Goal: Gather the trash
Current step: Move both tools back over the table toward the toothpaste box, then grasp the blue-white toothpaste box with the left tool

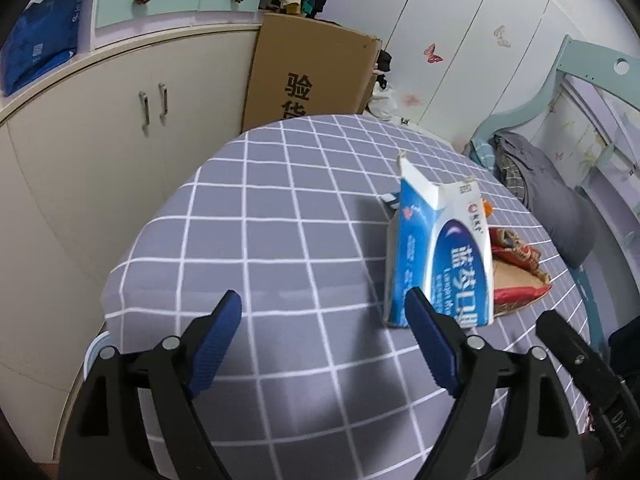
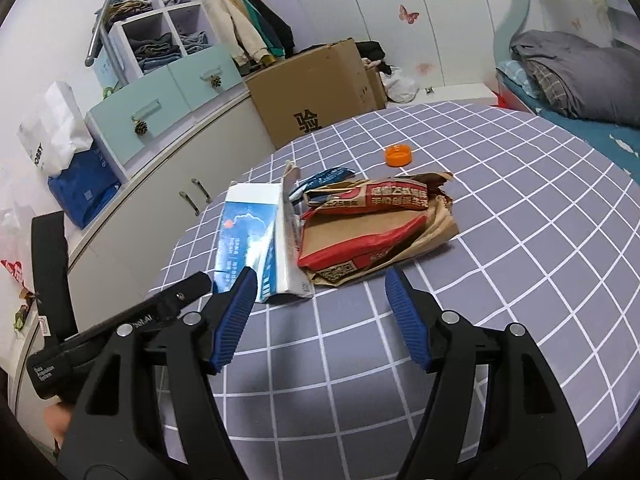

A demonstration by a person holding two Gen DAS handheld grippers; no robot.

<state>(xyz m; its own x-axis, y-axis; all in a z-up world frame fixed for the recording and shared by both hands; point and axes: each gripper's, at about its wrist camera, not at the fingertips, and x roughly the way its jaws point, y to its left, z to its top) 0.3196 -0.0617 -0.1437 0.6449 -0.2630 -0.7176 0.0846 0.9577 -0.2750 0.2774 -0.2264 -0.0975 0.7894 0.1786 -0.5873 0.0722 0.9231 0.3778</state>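
Observation:
A torn blue and white carton (image 1: 440, 256) (image 2: 256, 236) stands on the grey checked tablecloth (image 1: 280, 220) (image 2: 520, 240). Against its right side lies a crumpled brown and red paper bag (image 2: 372, 232) (image 1: 516, 268). A blue wrapper (image 2: 328, 178) lies behind them, and an orange bottle cap (image 2: 399, 155) sits farther back. My left gripper (image 1: 324, 296) is open just left of the carton, its right finger in front of the carton's lower corner. My right gripper (image 2: 320, 276) is open with nothing between its fingers, a little short of the bag's near edge.
A large cardboard box (image 1: 312, 76) (image 2: 320, 96) stands behind the table, beside a white cabinet (image 1: 120, 140) with mint drawers (image 2: 160, 100). A bed with grey bedding (image 2: 580, 76) lies to the right. Part of the left gripper's body (image 2: 160, 312) shows in the right wrist view.

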